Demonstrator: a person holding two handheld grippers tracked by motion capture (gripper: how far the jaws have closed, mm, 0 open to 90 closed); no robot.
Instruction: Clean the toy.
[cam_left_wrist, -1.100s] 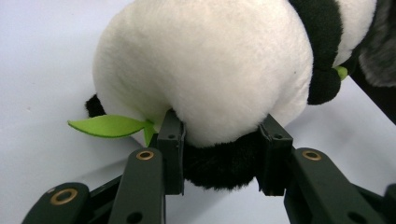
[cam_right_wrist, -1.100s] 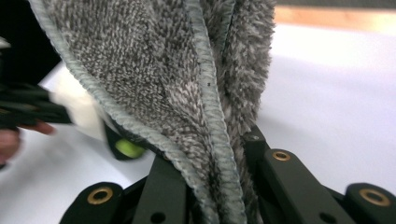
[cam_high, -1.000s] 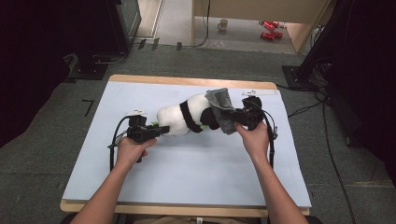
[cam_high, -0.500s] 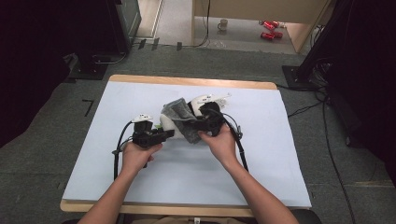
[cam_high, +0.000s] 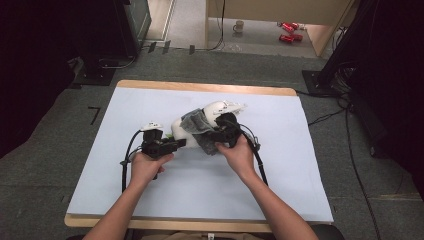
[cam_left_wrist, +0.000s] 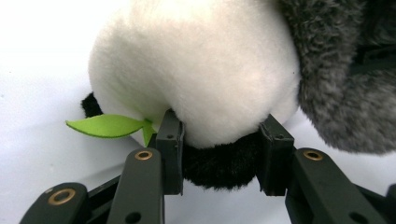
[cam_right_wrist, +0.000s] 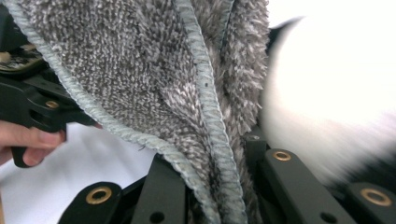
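- One plush panda toy (cam_high: 200, 121), white body with black parts, lying near the middle of the pale blue table cover (cam_high: 280, 170); in the left gripper view, white belly (cam_left_wrist: 196, 70) uppermost, black limb beneath, small green felt leaf (cam_left_wrist: 105, 125) sticking out at its side.
- One grey terry cloth (cam_high: 199, 131), draped against the near side of the toy; corded hem and looped pile plain in the right gripper view (cam_right_wrist: 154, 84); touching the white plush.
- Left gripper (cam_high: 175, 144), held in the left hand (cam_high: 147, 167) just left of the toy; jaws pinching the toy's black limb and the lower edge of the white belly, plush bulging between them (cam_left_wrist: 222, 156).
- Right gripper (cam_high: 220, 134), held in the right hand (cam_high: 239, 155) at the toy's near right side; jaws closed on a fold of the grey cloth, hem running down between them (cam_right_wrist: 219, 186).
- Two black cables: one looping from the left gripper toward the near edge (cam_high: 125, 165), one trailing from the right gripper past the forearm (cam_high: 260, 162).
- Wooden tabletop (cam_high: 200, 87), edge showing beyond the cover at the far side.
- Grey carpet floor (cam_high: 45, 155) around the table.
- Farther off on the floor: one mug (cam_high: 239, 25), red cans (cam_high: 286, 31).
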